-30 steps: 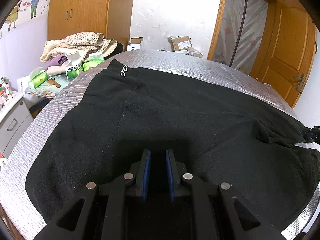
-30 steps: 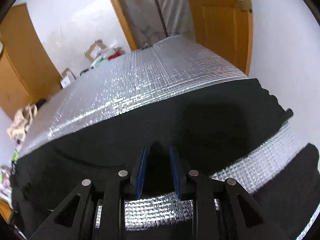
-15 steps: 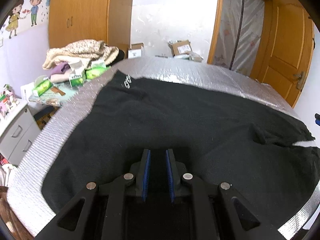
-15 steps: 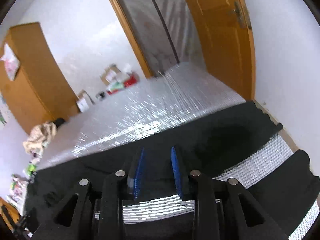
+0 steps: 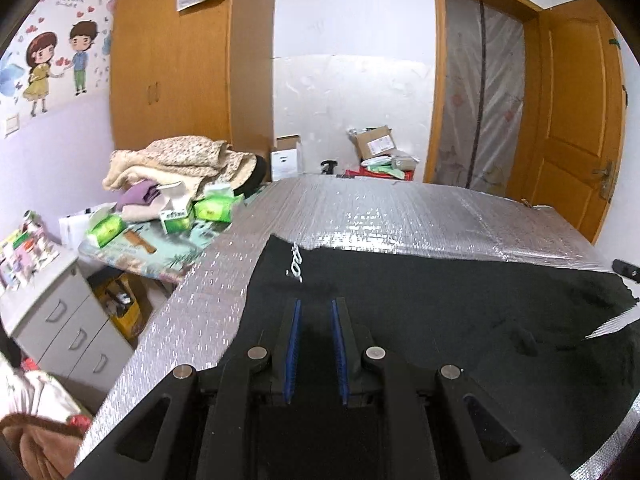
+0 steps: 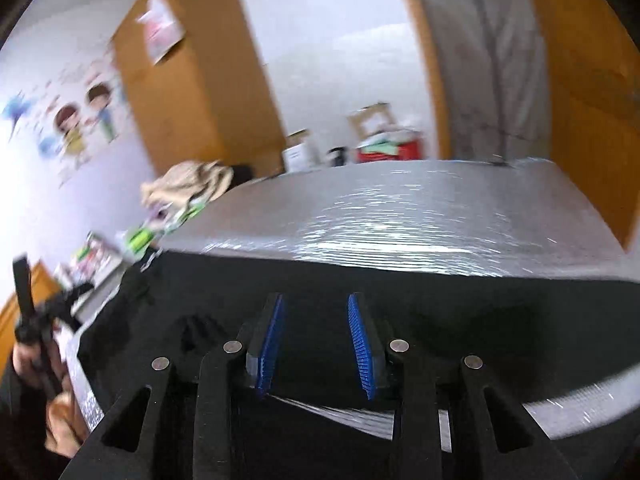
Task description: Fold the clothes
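Black garment (image 5: 460, 320) lies spread flat over the silver quilted bed cover (image 5: 400, 216), its small white logo (image 5: 296, 268) near the far left corner. Between the blue pads (image 5: 291, 354) of the left gripper (image 5: 314, 308) there is only a narrow empty gap, with no cloth pinched; the fabric lies below them. The right gripper (image 6: 316, 300) has its jaws opening, nothing between its pads (image 6: 269, 346), above the garment's (image 6: 440, 320) near edge. The fabric looks like a soft, fleecy knit: light, limp, likely to sag and drag along the cover rather than slide, so it probably wants pinching at an edge or corner, both layers together, not mid-panel. Both grippers point forward and somewhat downward across the bed. The right view is motion-blurred, and at its left edge a hand (image 6: 28, 360) holds the other tool.
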